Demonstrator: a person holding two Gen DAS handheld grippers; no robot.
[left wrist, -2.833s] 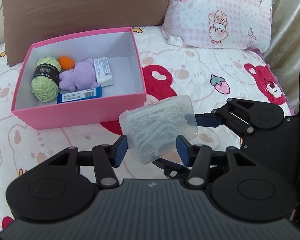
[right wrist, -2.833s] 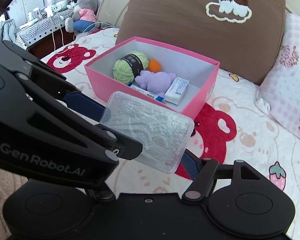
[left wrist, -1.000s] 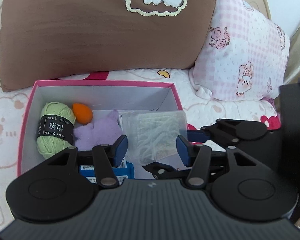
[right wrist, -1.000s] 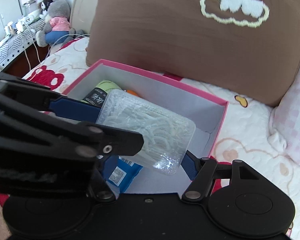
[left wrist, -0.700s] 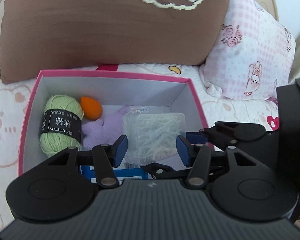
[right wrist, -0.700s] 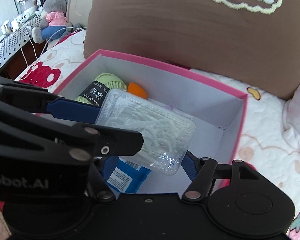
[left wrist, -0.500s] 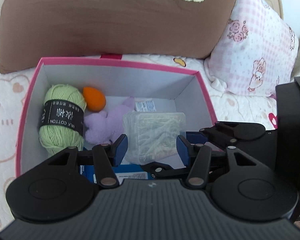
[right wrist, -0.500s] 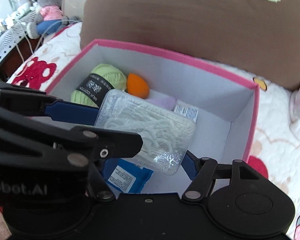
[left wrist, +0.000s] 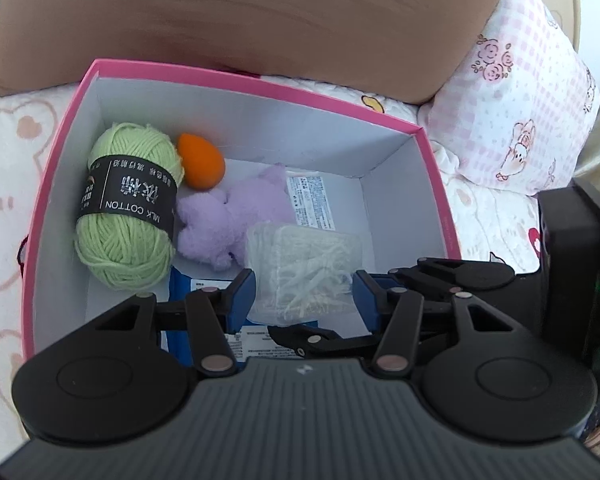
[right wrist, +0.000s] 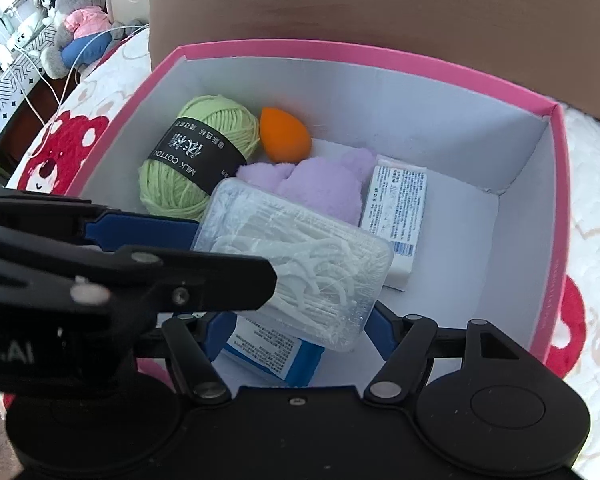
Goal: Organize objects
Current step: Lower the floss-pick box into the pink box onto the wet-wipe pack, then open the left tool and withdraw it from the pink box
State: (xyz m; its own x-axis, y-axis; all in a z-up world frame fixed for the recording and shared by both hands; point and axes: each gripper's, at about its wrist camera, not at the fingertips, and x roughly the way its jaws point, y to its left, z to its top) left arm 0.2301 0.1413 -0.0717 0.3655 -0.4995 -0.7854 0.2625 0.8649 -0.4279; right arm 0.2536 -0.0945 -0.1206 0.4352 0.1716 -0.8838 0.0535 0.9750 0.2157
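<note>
I've got the clear plastic case of floss picks [right wrist: 300, 268] hanging over the open pink box [left wrist: 256, 84], above the blue packet [right wrist: 276, 350] on its floor. My left gripper [left wrist: 304, 296] clamps the case's short ends between its blue pads [left wrist: 242, 294]. My right gripper [right wrist: 296, 328] brackets the case's long way; its jaws have just been opening, and I can't tell whether its pads are touching the plastic. Below sit the green yarn ball [left wrist: 128, 204], orange sponge [left wrist: 202, 162], purple plush [left wrist: 228, 216] and white carton [right wrist: 398, 216].
</note>
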